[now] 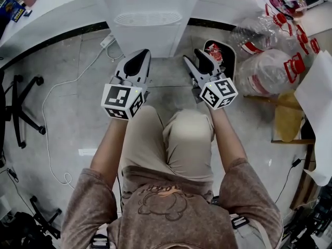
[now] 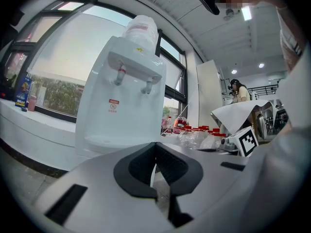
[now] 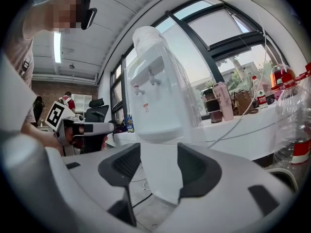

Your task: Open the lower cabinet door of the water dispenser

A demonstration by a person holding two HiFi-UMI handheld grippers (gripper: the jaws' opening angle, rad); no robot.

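Water dispenser [image 2: 121,93] lower cabinet hidden behind left gripper [image 2: 156,149].

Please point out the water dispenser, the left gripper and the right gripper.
water dispenser [image 1: 148,18]: head view, on its drip tray grille.
left gripper [image 1: 142,55]: head view, at its closed fingertips.
right gripper [image 1: 193,56]: head view, midway between its open fingertips.

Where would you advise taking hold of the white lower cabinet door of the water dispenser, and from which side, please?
Probably at its top edge, just under the white drip tray, coming level from the front with the open right gripper: the white lower cabinet door is a flat upright panel with no handle showing.
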